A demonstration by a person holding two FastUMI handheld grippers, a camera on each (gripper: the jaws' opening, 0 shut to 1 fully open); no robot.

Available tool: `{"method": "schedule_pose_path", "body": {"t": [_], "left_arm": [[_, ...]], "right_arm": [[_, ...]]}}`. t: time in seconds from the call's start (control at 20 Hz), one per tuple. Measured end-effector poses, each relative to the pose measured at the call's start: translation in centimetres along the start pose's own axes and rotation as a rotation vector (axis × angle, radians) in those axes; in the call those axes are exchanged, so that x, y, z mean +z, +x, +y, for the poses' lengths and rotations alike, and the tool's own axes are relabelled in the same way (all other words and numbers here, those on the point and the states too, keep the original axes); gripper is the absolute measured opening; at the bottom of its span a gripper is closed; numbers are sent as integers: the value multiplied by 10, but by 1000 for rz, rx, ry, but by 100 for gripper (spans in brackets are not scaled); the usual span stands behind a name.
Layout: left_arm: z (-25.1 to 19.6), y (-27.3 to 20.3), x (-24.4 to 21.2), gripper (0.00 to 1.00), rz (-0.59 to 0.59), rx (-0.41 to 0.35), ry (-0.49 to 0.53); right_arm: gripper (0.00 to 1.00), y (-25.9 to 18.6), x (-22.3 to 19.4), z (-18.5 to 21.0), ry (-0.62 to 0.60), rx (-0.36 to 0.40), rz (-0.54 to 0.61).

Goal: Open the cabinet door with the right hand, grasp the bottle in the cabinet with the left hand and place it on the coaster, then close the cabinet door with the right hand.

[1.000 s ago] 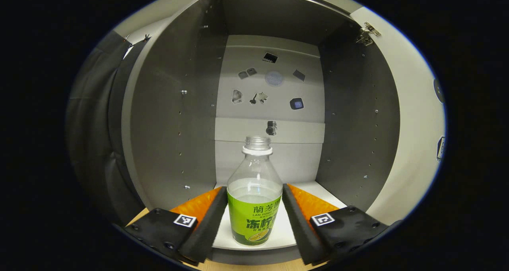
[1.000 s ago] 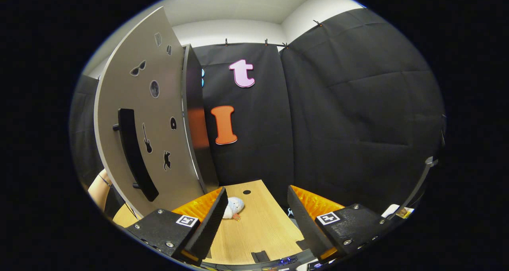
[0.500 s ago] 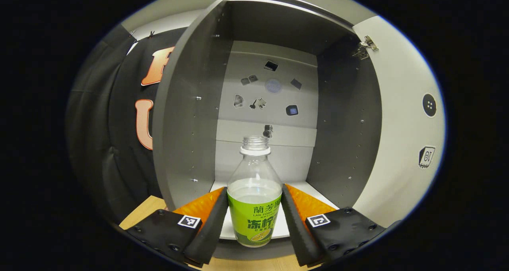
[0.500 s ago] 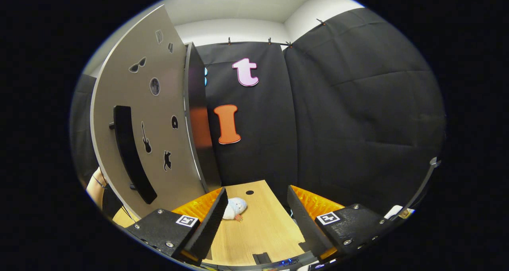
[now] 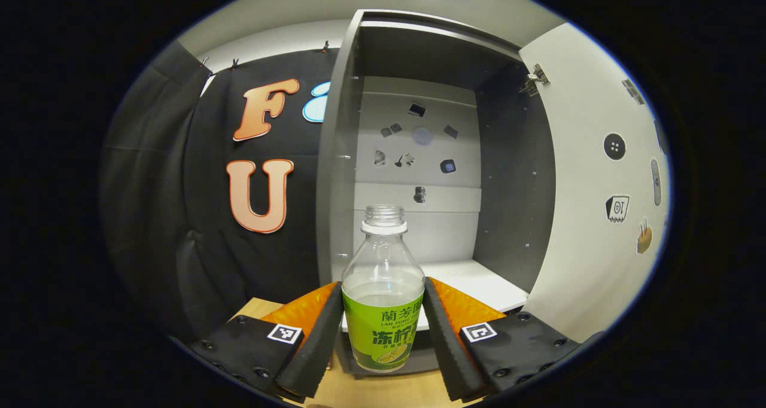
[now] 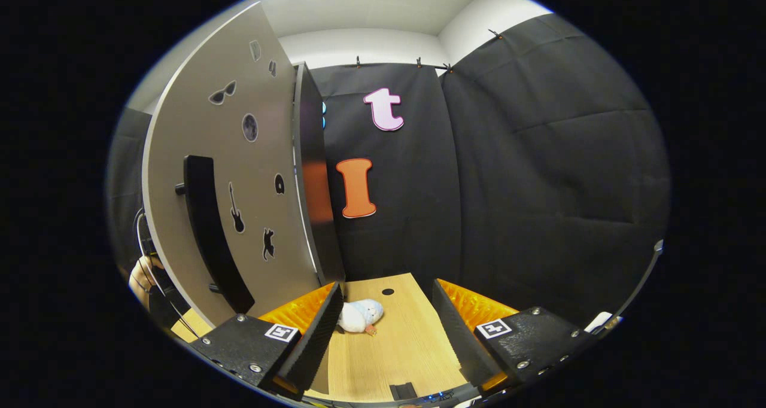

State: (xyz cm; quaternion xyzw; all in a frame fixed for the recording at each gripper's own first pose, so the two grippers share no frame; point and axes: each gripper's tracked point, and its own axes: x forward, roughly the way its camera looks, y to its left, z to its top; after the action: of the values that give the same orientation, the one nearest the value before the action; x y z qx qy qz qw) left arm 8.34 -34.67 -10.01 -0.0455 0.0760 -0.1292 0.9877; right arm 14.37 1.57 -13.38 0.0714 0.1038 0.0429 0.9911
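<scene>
Wooden tabletop [image 6: 389,348] fills the lower centre, where the right gripper [image 6: 386,336] gapes empty near a plush toy [image 6: 358,316]. Lower centre, the left gripper [image 5: 383,327] clamps the bottle [image 5: 383,294]; behind stands the cabinet [image 5: 419,157], door [image 5: 598,186] swung right.

- Clear plastic bottle [image 5: 383,288] at 6 o'clock in the left gripper view: bright green label with white and dark lettering, whitish neck ring.
- Left gripper [image 5: 383,330]: black fingers, orange ribbed backing, black-and-white square markers.
- Grey cabinet [image 5: 514,180]: dark grey side walls, pale back panel dotted with small dark stickers, white shelf.
- Pale grey cabinet door [image 6: 239,174] at 9 o'clock in the right gripper view: black bar handle [image 6: 212,234], black silhouette stickers.
- Light wood-grain tabletop [image 6: 389,348] at 6 o'clock.
- White soft toy [image 6: 358,316].
</scene>
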Motion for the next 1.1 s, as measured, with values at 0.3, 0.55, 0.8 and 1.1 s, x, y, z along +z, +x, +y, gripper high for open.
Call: {"method": "schedule_pose_path", "body": {"t": [0.3, 0.55, 0.8, 1.1], "left_arm": [[48, -45, -34, 84, 25, 47, -17], [83, -76, -61, 82, 27, 82, -17], [100, -97, -110, 82, 33, 95, -7], [113, -107, -185, 82, 94, 101, -42]], "right_arm": [[93, -6, 6, 19, -27, 12, -14], [93, -13, 8, 22, -37, -1, -25], [93, -15, 5, 22, -39, -7, -14], [93, -13, 4, 28, -35, -14, -11]]}}
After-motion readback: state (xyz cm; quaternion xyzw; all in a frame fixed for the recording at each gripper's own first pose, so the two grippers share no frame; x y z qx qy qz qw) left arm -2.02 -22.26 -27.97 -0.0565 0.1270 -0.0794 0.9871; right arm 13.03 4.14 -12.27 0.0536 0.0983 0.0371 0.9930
